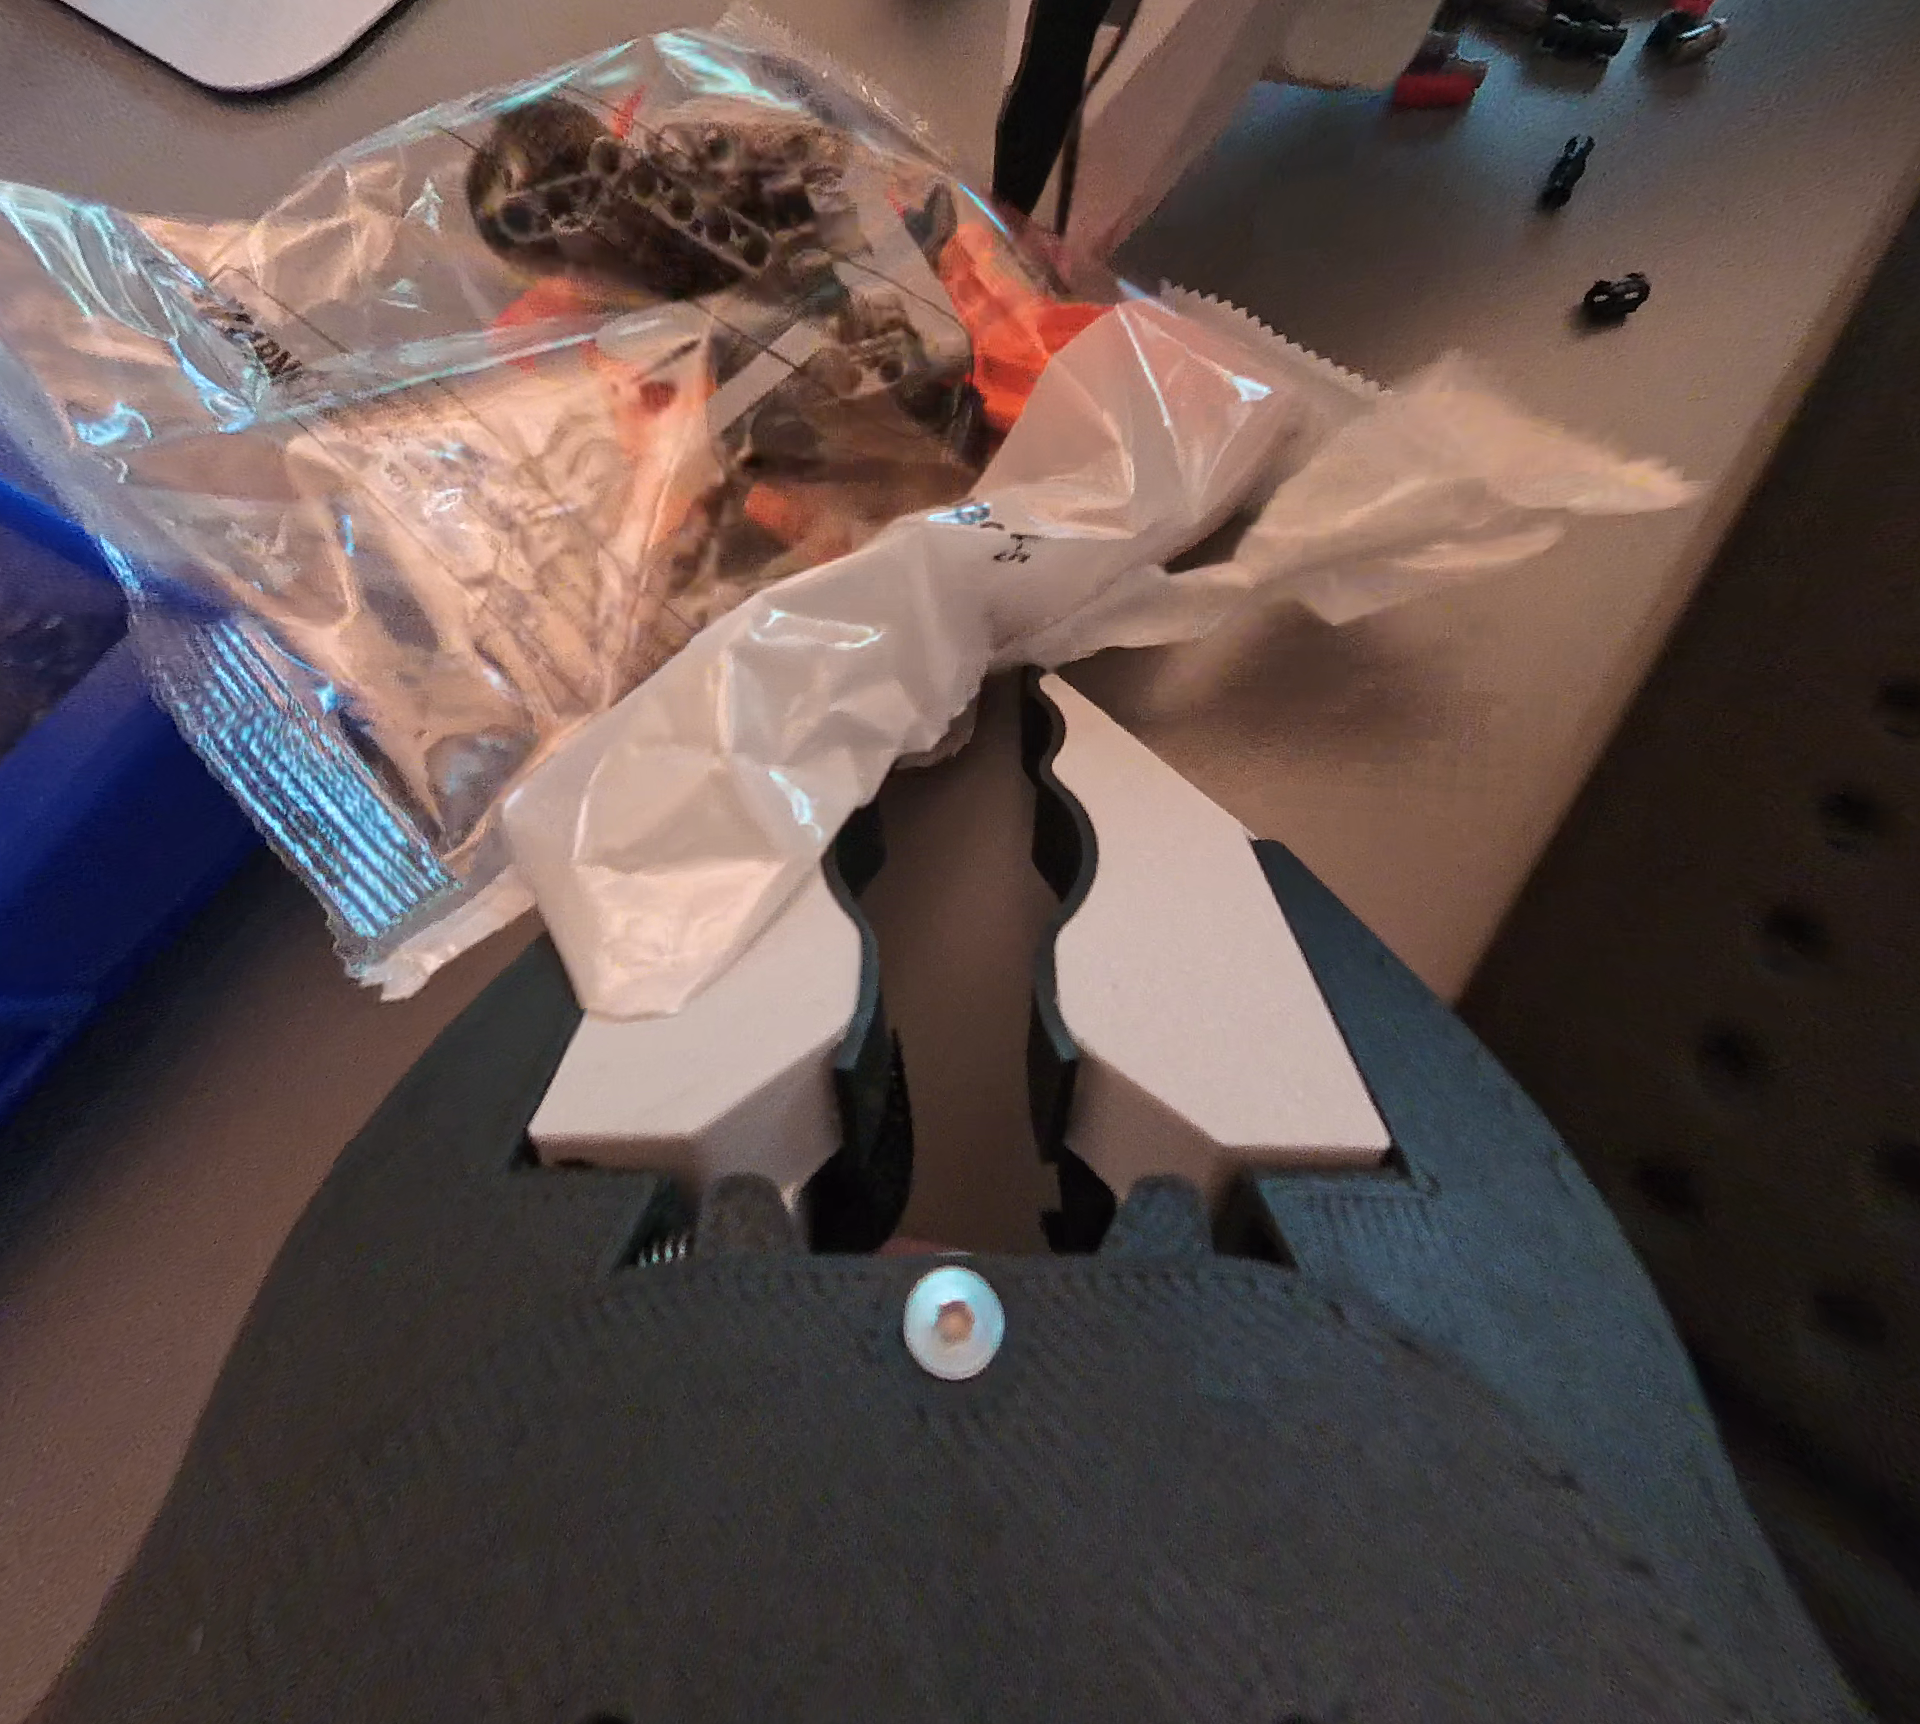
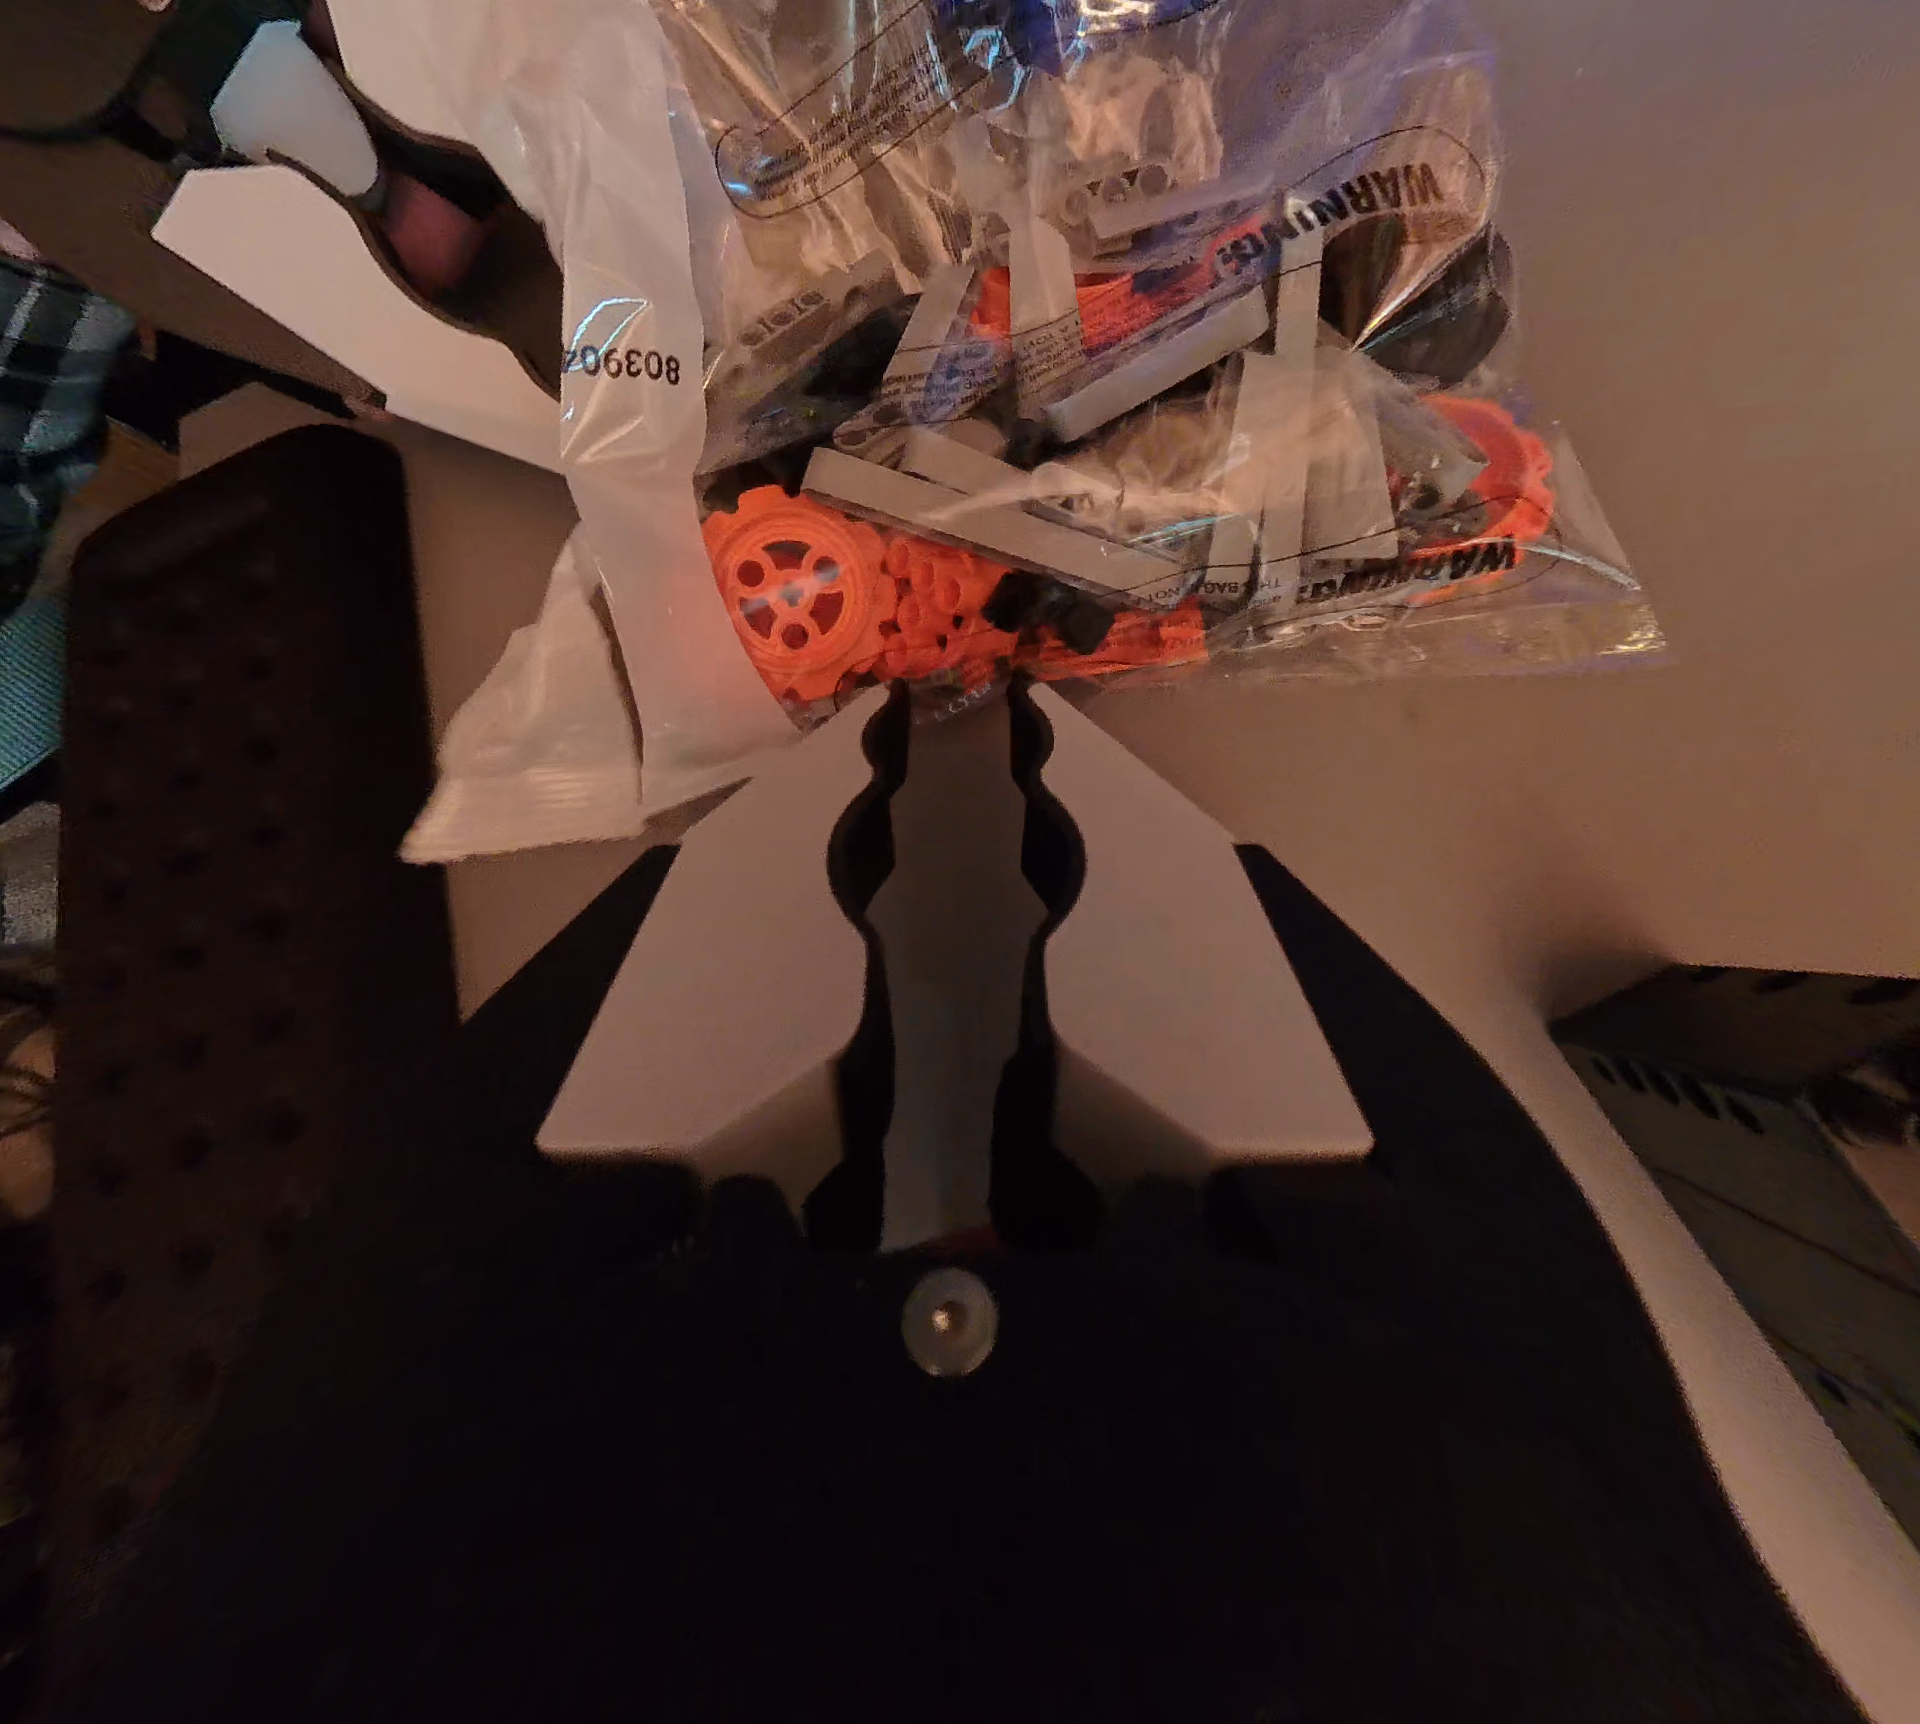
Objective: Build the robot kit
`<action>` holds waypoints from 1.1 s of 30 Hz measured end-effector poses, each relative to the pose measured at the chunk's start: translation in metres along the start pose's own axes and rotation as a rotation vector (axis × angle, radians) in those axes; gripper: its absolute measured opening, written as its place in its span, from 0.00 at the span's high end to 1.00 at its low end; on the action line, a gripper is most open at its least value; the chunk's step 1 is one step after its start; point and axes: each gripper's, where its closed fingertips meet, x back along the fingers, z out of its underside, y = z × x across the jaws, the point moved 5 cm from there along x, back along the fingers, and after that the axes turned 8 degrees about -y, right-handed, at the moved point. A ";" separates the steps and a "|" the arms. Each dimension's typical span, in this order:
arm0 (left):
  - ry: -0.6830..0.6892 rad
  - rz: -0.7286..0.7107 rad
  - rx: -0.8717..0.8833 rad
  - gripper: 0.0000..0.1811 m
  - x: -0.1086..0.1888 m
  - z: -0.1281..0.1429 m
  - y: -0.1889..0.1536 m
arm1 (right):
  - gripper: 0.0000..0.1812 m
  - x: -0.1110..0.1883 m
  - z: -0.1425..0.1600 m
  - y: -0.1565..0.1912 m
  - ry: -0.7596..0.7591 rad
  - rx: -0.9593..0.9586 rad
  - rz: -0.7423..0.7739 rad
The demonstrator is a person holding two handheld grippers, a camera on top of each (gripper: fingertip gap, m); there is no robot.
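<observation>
While both grippers pinch parts bag (image 2: 1091, 324), loose pieces (image 1: 1579, 22) dot beige table (image 1: 1351, 240).

A crinkled clear plastic bag (image 1: 499, 386) of orange, grey and black building pieces (image 2: 935, 594), clamped by both grippers above the table.

Left gripper (image 1: 1003, 687) and right gripper (image 2: 956, 698), black ridged bodies, white wedge fingers, silver centre screw
</observation>
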 end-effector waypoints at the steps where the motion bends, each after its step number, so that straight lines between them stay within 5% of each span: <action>1: 0.006 -0.003 -0.007 0.89 0.000 0.000 0.000 | 0.94 0.000 0.000 0.000 0.004 0.008 0.006; 5: -0.008 -0.009 -0.003 0.89 0.014 -0.003 -0.001 | 0.95 0.008 0.004 -0.001 0.030 0.021 0.019; 8: -0.027 -0.037 -0.019 0.87 0.026 -0.004 0.001 | 0.86 0.011 0.009 0.003 0.041 -0.069 -0.015; 13: -0.014 -0.059 -0.070 0.87 0.015 -0.003 -0.001 | 0.81 0.004 0.011 0.004 0.032 -0.157 -0.034; 20: -0.069 -0.040 -0.063 0.89 0.011 -0.015 -0.001 | 1.00 -0.002 0.002 -0.003 -0.026 -0.181 0.000; 33: -0.090 -0.128 -0.006 0.87 0.022 -0.006 0.006 | 1.00 0.039 -0.028 0.005 -0.034 0.124 0.067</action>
